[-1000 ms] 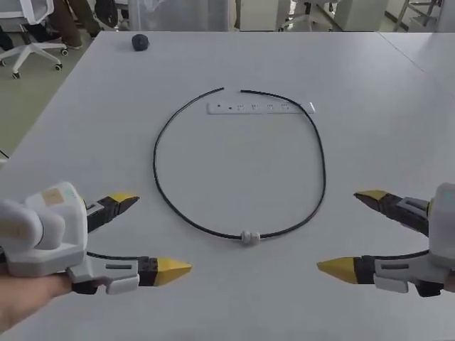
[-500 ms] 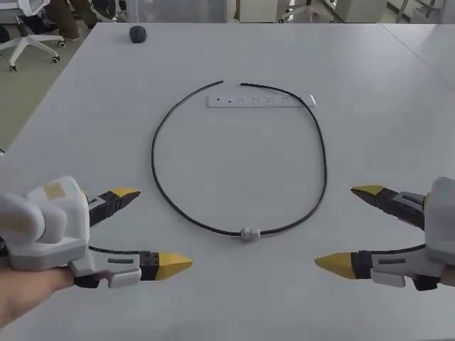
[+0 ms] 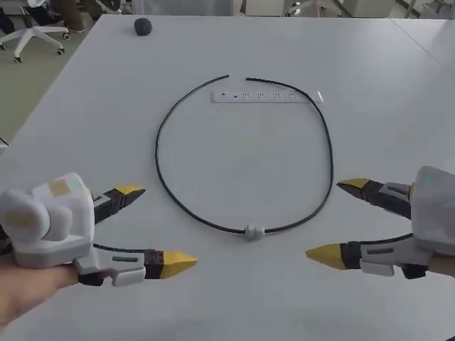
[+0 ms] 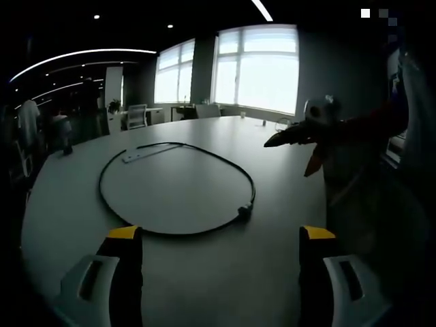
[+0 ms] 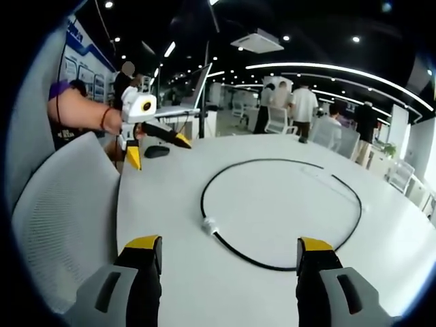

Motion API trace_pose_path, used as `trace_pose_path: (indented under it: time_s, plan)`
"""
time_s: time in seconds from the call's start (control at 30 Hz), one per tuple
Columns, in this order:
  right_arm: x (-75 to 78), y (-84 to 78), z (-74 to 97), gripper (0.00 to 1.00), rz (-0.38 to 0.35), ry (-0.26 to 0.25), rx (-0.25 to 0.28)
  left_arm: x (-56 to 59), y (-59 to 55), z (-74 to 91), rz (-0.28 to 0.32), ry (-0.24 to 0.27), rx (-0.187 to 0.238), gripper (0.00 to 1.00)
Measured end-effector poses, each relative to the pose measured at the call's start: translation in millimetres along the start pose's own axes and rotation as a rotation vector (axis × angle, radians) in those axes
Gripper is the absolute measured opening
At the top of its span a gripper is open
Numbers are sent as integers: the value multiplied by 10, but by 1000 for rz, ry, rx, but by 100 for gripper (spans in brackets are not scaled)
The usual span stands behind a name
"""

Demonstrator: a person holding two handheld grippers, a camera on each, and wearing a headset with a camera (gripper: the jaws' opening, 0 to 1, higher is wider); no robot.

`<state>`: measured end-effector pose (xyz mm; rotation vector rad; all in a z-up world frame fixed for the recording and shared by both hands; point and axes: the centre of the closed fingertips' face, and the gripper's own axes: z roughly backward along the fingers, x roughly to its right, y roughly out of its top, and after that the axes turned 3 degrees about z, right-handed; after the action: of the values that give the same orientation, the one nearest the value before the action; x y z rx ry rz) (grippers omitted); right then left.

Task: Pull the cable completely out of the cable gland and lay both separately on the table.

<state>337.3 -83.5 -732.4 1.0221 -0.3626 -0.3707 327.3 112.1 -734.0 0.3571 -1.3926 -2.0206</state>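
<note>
A white table [image 3: 242, 163] carries everything. On it a thin black cable [image 3: 157, 153] lies flat in an almost closed ring, its two loose ends near each other but apart at 12 o'clock. At the ring's 6 o'clock a small pale cable gland [image 3: 251, 231] sits on the tabletop with the cable running through it. A flat white strip [image 3: 266, 96] with small dark marks lies across the ring between 12 and 1 o'clock, and the cable crosses its right end. Well apart, at 11 o'clock near the far edge, rests a small dark rounded object [image 3: 143, 26].
</note>
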Motion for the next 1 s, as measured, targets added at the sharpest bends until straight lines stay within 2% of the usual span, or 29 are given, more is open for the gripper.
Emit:
trace_pose_path:
  time_s: [0.1,0.23,0.3,0.37,0.43,0.53,0.77,0.83,0.9,0.97,1.0]
  plan:
    - [-38,-28,-48,81,13,21,-16,-12,13,1,-2,1,1,96]
    - [-80,-122,-158,78,58,62,-63,-17,22,2,-4,2,4,96]
    - [-151,-97,-217,74,68,89,-74,-14,12,0,-2,0,2,96]
    - [-121,-121,-271,72,80,93,-84,-16,-4,2,0,4,0,96]
    - [-132,-123,-319,67,79,112,-93,-7,-16,4,5,1,0,95]
    - [-166,-145,-384,58,120,137,-133,-2,-33,5,6,1,-3,96]
    - [-220,-125,-573,53,141,189,-158,2,-27,1,6,1,5,96]
    - [-252,-137,-625,48,162,206,-171,12,-34,-2,9,-1,5,95]
    - [-264,-178,-683,40,188,215,-206,11,-43,-4,6,-1,5,95]
    - [-288,-161,-747,35,192,228,-200,8,-52,-5,14,0,6,95]
    - [-292,-177,-773,34,192,232,-214,8,-50,-5,13,0,9,95]
